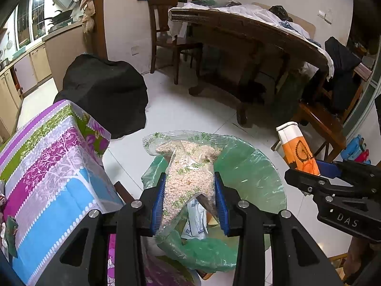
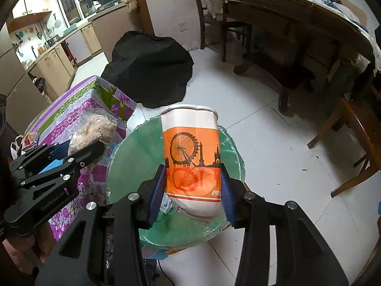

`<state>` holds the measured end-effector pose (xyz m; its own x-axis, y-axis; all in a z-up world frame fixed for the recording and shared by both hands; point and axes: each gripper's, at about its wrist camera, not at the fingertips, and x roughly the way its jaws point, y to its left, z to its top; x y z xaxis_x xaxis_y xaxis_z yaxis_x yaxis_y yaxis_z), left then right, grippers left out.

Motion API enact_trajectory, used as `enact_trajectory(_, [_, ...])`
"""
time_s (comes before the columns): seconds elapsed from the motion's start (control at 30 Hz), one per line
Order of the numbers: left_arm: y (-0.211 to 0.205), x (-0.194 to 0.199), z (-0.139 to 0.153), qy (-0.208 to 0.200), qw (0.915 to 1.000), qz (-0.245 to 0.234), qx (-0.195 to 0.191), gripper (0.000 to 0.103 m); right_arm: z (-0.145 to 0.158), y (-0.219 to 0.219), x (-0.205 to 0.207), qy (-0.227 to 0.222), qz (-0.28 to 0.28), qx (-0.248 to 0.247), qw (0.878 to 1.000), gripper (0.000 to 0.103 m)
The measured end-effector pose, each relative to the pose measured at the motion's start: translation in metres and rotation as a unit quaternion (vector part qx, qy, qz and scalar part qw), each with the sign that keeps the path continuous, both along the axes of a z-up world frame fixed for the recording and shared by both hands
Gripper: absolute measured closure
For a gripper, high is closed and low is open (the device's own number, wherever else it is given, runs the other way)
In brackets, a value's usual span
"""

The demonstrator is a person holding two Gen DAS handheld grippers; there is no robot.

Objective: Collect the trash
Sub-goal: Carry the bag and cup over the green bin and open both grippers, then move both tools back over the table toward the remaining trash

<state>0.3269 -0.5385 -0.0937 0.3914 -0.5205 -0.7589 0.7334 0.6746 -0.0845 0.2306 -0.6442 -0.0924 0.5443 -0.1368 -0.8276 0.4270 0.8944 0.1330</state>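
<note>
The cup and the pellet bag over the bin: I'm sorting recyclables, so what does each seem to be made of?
The cup looks like matte printed paper: its wall is dented and creased near the base.

The pellet bag looks like thin clear glossy plastic film: it wrinkles, and the pale grains show through.

The bin liner seems to be thin translucent green plastic.

left gripper (image 1: 190, 190) clamps grain bag (image 1: 188, 174) above green-lined bin (image 1: 252, 174).

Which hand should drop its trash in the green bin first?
Probably the right. The right gripper holds the orange paper cup squarely above the green-lined bin. The left gripper holds the bag of pellets above it too, nearer the flowered table.
</note>
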Motion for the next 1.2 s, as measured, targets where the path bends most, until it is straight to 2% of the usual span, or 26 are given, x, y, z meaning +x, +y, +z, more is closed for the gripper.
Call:
enact_trajectory(0.37, [-0.001, 0.003, -0.004, 0.002, 1.0000, 0.002, 0.007, 0.063, 0.000, -0.001, 0.000, -0.003, 0.002, 0.001, 1.000, 0.060])
enact_trajectory(0.43, [-0.002, 0.003, -0.005, 0.001, 0.9999, 0.002, 0.010, 0.062, 0.000, -0.002, -0.002, -0.006, 0.001, 0.003, 1.000, 0.050])
enact_trajectory(0.47, [-0.002, 0.004, -0.005, 0.001, 0.9999, 0.004, 0.011, 0.058, 0.000, -0.002, -0.002, -0.007, -0.001, 0.003, 1.000, 0.043])
enact_trajectory(0.5, [-0.001, 0.004, -0.005, 0.000, 0.9999, 0.005, 0.011, 0.053, 0.000, -0.003, -0.003, -0.011, -0.003, 0.005, 1.000, 0.042])
enact_trajectory(0.57, [0.000, 0.005, -0.005, -0.001, 0.9999, 0.008, 0.011, 0.050, -0.001, -0.004, -0.004, -0.012, -0.005, 0.006, 1.000, 0.041])
enact_trajectory(1.2, [0.002, 0.000, -0.004, -0.004, 0.9999, 0.011, 0.013, 0.050, -0.008, -0.007, -0.011, -0.014, -0.005, 0.011, 1.000, 0.041])
